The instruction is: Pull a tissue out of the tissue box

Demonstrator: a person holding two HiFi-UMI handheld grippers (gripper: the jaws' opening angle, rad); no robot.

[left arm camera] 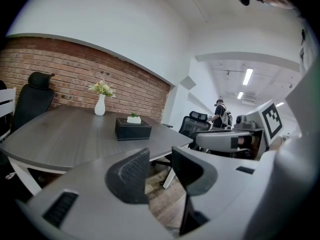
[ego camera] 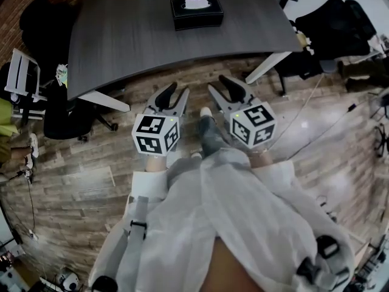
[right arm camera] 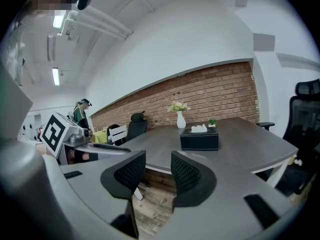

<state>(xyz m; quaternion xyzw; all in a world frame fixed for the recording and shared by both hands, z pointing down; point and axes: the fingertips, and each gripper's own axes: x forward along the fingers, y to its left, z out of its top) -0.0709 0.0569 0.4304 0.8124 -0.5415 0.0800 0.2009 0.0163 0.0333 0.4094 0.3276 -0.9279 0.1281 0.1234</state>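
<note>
A black tissue box stands on the far part of the dark grey table, with a white tissue poking out of its top. Both grippers hang over the wooden floor, short of the table's near edge and well apart from the box. My left gripper is open with nothing between its jaws, and my right gripper is open and empty too. The left gripper view has the box beyond the left gripper. The right gripper view has the box straight ahead of the right gripper.
A white vase of flowers and a small plant stand behind the box. Black office chairs ring the table, and a white chair is at the left. Cables trail on the floor at the right. A person stands far off.
</note>
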